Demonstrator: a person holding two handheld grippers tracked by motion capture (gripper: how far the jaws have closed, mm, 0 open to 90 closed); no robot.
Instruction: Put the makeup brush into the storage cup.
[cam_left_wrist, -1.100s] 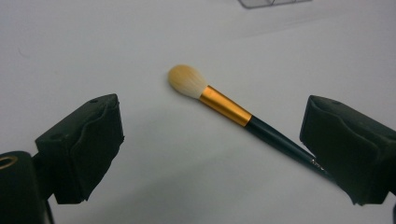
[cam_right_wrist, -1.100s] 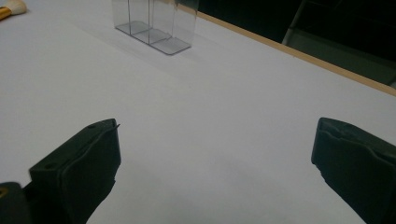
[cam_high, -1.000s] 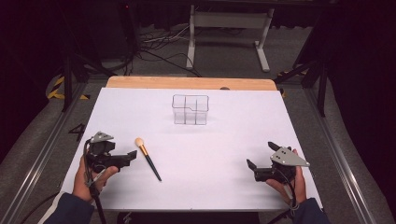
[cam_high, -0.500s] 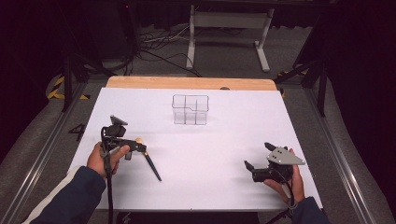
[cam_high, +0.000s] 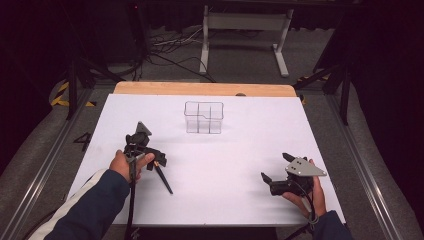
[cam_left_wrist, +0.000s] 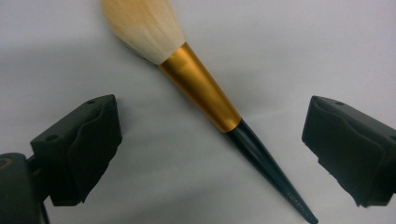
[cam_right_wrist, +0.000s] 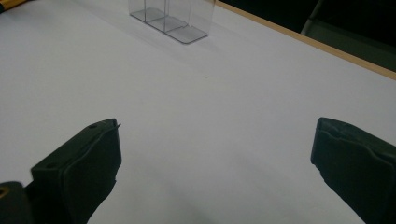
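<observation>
Two pairs of black tongs work over a white-topped desk (cam_high: 240, 165) with a pale wooden far edge, each held in one of a person's hands. The left tongs (cam_left_wrist: 210, 154) hang directly above a long makeup brush with cream bristles, a gold metal ferrule and a tapering black handle (cam_left_wrist: 210, 100), their jaws spread wide; in the left gripper view the brush lies flat on the desk between the two jaws, touching neither, bristles pointing away from the tongs and the handle tip running back toward the right-hand jaw. Seen from the high view, the left tongs (cam_high: 159, 159) cover the brush's head while the black handle (cam_high: 164, 179) sticks out from beneath them toward the person. The right tongs (cam_high: 272, 175) are held low over bare desk, well apart from the brush, jaws also wide and gripping nothing. Ahead of the right tongs (cam_right_wrist: 215, 168), toward the far side of the desk, stands a clear plastic organiser box with divided compartments (cam_right_wrist: 175, 18), which the high view (cam_high: 203, 117) places beyond both tongs.
</observation>
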